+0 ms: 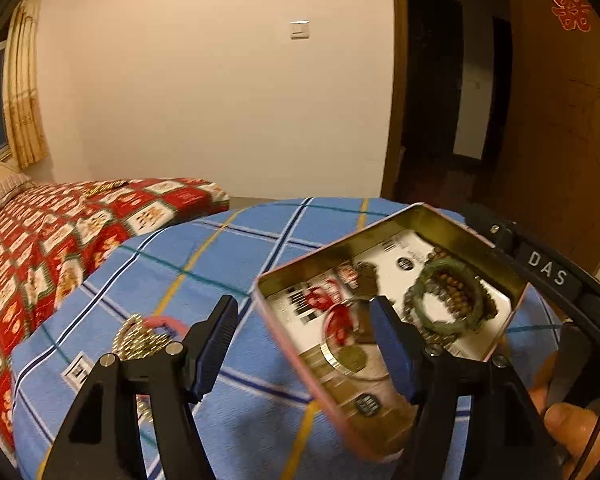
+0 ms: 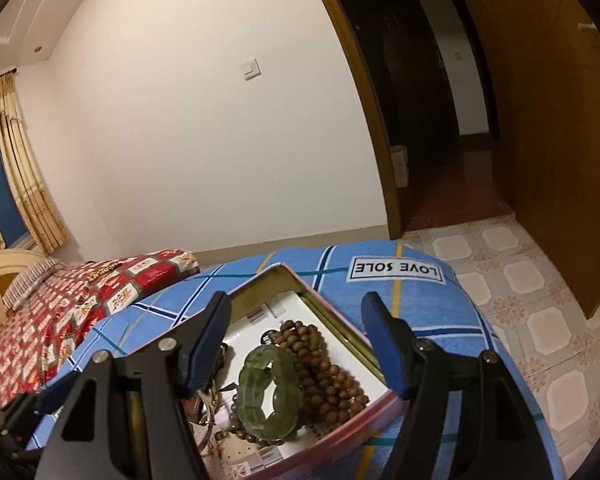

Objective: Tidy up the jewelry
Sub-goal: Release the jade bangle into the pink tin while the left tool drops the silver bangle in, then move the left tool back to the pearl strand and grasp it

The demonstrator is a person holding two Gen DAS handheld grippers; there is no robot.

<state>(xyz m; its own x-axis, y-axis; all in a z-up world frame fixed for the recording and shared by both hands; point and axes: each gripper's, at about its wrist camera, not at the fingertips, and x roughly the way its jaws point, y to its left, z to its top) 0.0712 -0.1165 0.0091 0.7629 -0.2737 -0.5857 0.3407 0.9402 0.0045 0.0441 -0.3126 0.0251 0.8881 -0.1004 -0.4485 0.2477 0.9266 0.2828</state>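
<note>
Sits on a blue checked cloth (image 2: 420,312): an open pink tin (image 2: 340,426), gold inside, with a printed white card lining the bottom. Holds a green bangle (image 2: 270,390) lying against a string of brown wooden beads (image 2: 324,364), plus a thin metal ring (image 1: 354,354) and a red charm (image 1: 340,320) toward the tin's other end. Lies outside the tin, on the cloth: a gold chain (image 1: 138,338) beside a pink band (image 1: 168,322).

Hangs over the tin's bangle end with jaws spread wide and nothing pinched: right gripper (image 2: 296,352). Stands just as wide apart, also gripping nothing, one blue pad over the tin's rim and the other over bare cloth: left gripper (image 1: 306,344).

Spreads beyond the cloth: a red patterned bedspread (image 1: 60,236). Farther off: a white wall with a light switch (image 1: 300,29), a yellow curtain (image 2: 24,168), a dark doorway (image 2: 416,92).
</note>
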